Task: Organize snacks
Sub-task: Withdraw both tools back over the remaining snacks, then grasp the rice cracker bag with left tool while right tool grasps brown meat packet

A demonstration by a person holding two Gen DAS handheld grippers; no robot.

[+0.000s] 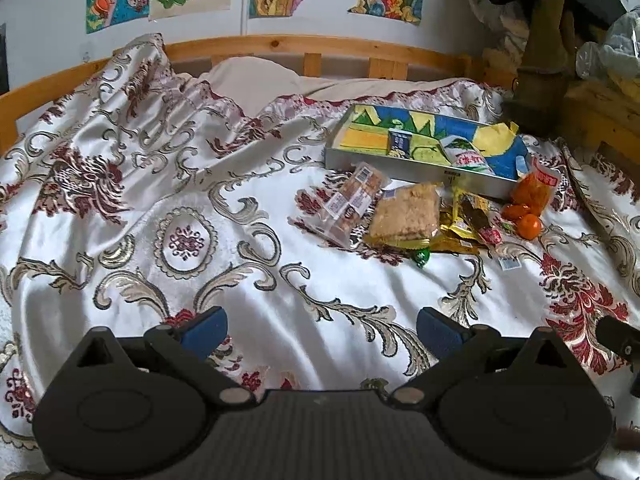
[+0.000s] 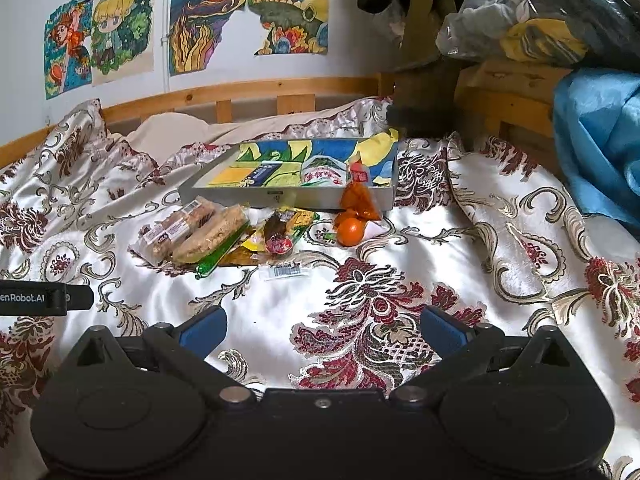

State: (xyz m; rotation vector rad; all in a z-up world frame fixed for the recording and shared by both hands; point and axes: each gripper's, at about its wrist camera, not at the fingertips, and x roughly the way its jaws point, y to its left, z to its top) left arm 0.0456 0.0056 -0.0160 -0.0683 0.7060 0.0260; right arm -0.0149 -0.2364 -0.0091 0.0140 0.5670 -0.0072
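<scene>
Legible only in the right wrist view: "enRobot.AI" in white letters, cut off at the frame's left edge, on the black body of the left hand-held gripper. Printed also, but too small or blurred to read: a barcode on the small white label lying on the bedspread, red-and-white lettering on the orange snack bag, and labels on the clear-wrapped bars.

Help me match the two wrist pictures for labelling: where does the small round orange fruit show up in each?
Left wrist: the orange fruit lies right of centre, at the right end of the snack pile.
Right wrist: the orange fruit lies near centre, in front of the tray.
Shared landmark: the shallow grey tray, just behind it.
</scene>
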